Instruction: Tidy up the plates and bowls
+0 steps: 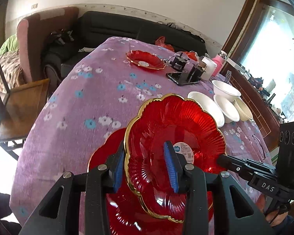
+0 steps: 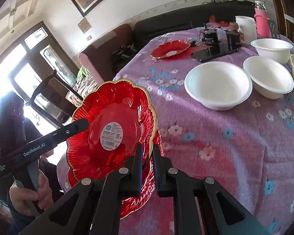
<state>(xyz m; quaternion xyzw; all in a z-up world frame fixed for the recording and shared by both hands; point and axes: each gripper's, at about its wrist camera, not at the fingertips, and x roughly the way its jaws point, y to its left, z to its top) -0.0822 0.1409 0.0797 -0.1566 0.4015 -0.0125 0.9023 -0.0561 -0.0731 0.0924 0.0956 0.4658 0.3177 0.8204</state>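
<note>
From the left gripper's point(image 1: 145, 168) camera, a red plate point(image 1: 174, 137) with a wavy gold rim is held tilted above a second red plate point(image 1: 107, 156) that lies on the purple flowered tablecloth point(image 1: 78, 98). The gold rim runs between the blue pads point(image 1: 169, 166), which stand a little apart on either side of it; whether they press on it I cannot tell. The right gripper point(image 1: 222, 159) reaches in from the right to the plate's far edge. Farther off sit a third red plate point(image 1: 145, 59) and four white bowls point(image 1: 207, 107) close together. From the right gripper's point(image 2: 147, 152) camera, its black fingers point(image 2: 139, 156) are clamped on the rim of the tilted plate point(image 2: 111, 125), whose white sticker faces the lens. The left gripper point(image 2: 82, 124) touches the opposite edge, a hand point(image 2: 29, 193) around its handle. The lower plate point(image 2: 139, 199) lies beneath, and the bowls point(image 2: 217, 86) stand to the right.
</note>
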